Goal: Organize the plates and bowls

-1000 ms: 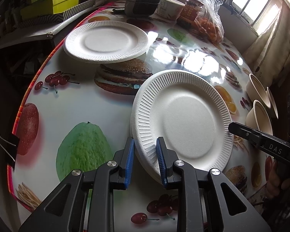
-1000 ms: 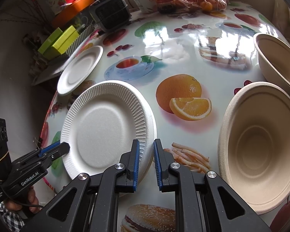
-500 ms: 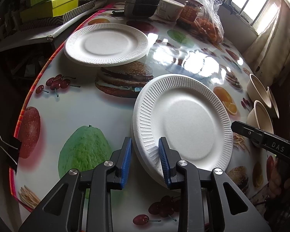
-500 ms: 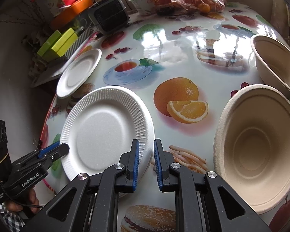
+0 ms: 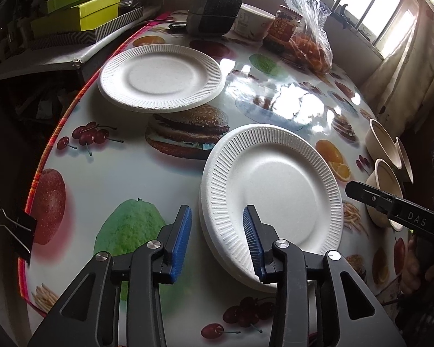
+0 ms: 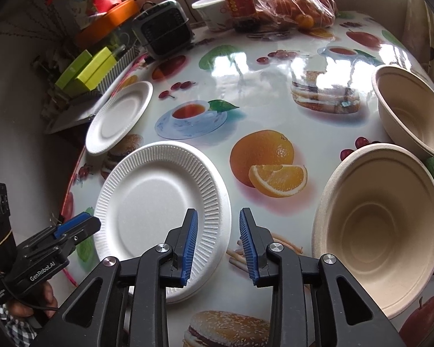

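Observation:
A stack of white ribbed paper plates [image 5: 275,190] [image 6: 159,202] lies flat on the fruit-print table. My left gripper [image 5: 217,243] straddles its near-left rim. Its jaws are opening, and the blue pads stand clear of the rim. My right gripper [image 6: 218,243] straddles the stack's right rim, its jaws also opening with the pads off the plate. A single white plate [image 5: 162,78] [image 6: 120,117] sits farther back near the table's left edge. Two beige paper bowls [image 6: 379,225] [image 6: 410,110] stand to the right of the stack.
At the far end of the table are a black heater [image 5: 214,11], a white cup [image 5: 251,23], a red jar [image 5: 283,26] and a bag of oranges [image 6: 298,8]. Green boxes [image 5: 81,11] lie beyond the left edge. A binder clip [image 5: 14,228] grips that edge.
Both grippers' jaws have spread apart around the top plate's rim, the right from nearly together. The plate has settled flat on the stack. Neither hand has shifted much.

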Demonstrator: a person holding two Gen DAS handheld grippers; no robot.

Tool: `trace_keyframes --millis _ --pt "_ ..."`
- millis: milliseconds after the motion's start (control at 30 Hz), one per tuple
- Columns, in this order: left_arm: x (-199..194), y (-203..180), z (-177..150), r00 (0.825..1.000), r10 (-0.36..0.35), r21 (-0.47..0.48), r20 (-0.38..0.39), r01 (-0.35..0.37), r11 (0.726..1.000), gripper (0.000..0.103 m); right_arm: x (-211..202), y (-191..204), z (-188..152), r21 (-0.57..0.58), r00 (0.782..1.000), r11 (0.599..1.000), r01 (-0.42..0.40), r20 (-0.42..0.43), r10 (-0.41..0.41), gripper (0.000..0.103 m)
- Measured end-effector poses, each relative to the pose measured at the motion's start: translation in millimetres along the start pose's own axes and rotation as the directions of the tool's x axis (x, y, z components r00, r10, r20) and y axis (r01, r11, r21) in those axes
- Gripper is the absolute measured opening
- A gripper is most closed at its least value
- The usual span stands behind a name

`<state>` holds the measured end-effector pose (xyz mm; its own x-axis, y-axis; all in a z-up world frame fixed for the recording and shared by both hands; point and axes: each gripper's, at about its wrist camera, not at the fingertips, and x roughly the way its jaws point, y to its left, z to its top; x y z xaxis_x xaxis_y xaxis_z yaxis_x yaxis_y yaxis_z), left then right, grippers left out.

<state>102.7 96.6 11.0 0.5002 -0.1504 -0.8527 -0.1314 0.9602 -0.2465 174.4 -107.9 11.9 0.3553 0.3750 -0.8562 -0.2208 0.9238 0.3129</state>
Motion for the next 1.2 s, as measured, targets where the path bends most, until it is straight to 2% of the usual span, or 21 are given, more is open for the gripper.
trace_keyframes --millis 67,167,567,733,933,1033,1200 --pt "-3 2 3 1.0 -0.001 -0.004 0.009 0.001 1.0 0.039 -3 4 3 -0.008 1.0 1.0 -0.004 0.011 0.004 0.038" --pt "-9 8 9 1.0 -0.003 -0.016 0.031 0.004 1.0 0.039 -10 8 11 -0.024 0.999 1.0 -0.015 0.033 0.016 0.042" --pt "-33 55 51 0.991 0.05 -0.095 0.126 -0.039 0.995 0.039 -35 50 66 -0.114 0.989 0.99 -0.084 0.112 0.097 0.047" --pt "-44 80 72 0.983 0.082 -0.13 0.167 -0.06 0.99 0.039 -21 75 91 -0.152 0.987 0.981 -0.119 0.087 0.133 0.047" --pt "-53 104 92 0.978 0.068 -0.145 0.2 -0.039 0.989 0.039 2 106 116 -0.183 0.967 0.956 -0.228 0.068 0.244 0.047" --pt "-49 113 98 0.979 0.075 -0.152 0.191 -0.046 0.987 0.044 22 121 128 -0.167 0.965 0.954 -0.249 0.045 0.259 0.048" --pt "-35 126 105 0.986 0.057 -0.188 0.159 -0.027 0.982 0.044 52 133 148 -0.162 0.977 0.966 -0.204 0.028 0.211 0.048"
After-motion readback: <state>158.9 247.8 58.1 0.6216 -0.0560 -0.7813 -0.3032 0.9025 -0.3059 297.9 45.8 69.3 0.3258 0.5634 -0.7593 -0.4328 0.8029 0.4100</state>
